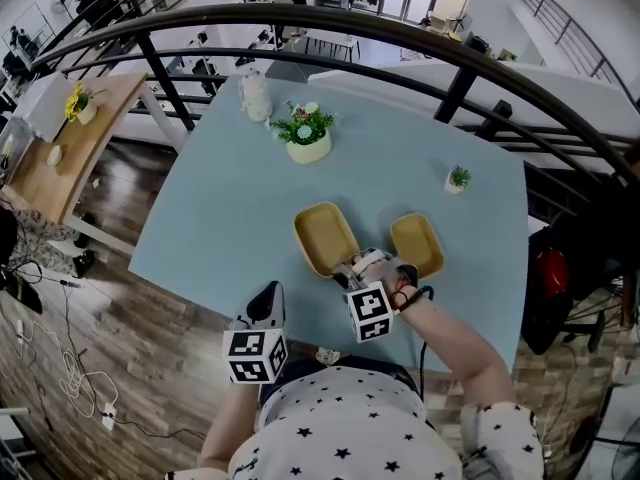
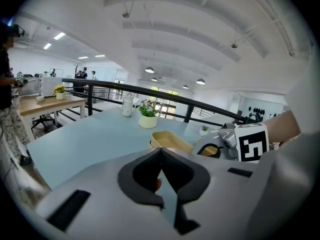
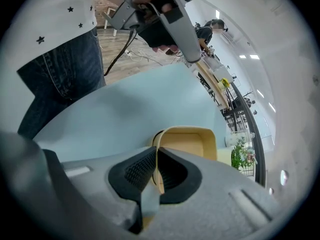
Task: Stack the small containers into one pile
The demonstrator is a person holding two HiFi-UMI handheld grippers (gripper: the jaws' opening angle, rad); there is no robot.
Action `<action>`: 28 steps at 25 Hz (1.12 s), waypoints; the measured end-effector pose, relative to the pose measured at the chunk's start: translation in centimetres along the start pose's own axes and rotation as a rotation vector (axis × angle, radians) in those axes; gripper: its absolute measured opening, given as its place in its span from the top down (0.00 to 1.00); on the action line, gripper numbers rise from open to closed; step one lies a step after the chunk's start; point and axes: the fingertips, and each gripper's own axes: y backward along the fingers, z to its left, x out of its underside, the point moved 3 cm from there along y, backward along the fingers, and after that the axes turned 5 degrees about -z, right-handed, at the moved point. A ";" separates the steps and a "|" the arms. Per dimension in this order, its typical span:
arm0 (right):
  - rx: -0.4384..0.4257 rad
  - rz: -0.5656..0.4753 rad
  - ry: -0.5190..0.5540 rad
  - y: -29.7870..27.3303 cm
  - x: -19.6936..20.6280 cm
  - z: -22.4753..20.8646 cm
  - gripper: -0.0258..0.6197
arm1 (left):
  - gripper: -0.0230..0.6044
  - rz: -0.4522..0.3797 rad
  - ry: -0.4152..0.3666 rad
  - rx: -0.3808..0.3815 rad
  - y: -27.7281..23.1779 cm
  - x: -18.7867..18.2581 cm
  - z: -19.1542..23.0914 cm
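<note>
Two shallow yellow containers lie side by side on the light blue table [image 1: 220, 198]: one in the middle [image 1: 322, 234] and one to its right [image 1: 417, 243]. My right gripper [image 1: 346, 271] is shut on the near rim of the middle container [image 3: 192, 143], and the right gripper view shows the thin wall pinched between the pads [image 3: 156, 160]. My left gripper [image 1: 268, 300] hovers at the table's front edge, left of the containers, shut with nothing in it [image 2: 161, 156]. Ahead of it the left gripper view shows the middle container [image 2: 172, 141] and the right gripper's marker cube [image 2: 251, 142].
A white pot of flowers [image 1: 306, 135] and a white jar [image 1: 256, 96] stand at the back of the table, and a tiny potted plant [image 1: 458, 179] at the back right. A black railing [image 1: 300, 30] curves behind the table. A wooden desk [image 1: 70, 138] stands far left.
</note>
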 end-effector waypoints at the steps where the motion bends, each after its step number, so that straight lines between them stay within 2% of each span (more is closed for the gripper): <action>1: -0.002 -0.002 0.003 -0.1 0.1 0.0 0.93 | 0.96 0.000 0.002 -0.006 0.0 0.1 0.0; 13: -0.023 -0.017 0.015 -1.0 0.6 0.6 0.93 | 0.96 0.007 0.012 -0.047 0.4 0.8 -0.6; 28: -0.040 -0.049 -0.030 -1.0 1.0 0.5 0.92 | 0.96 0.023 0.016 -0.046 -0.2 1.4 -1.2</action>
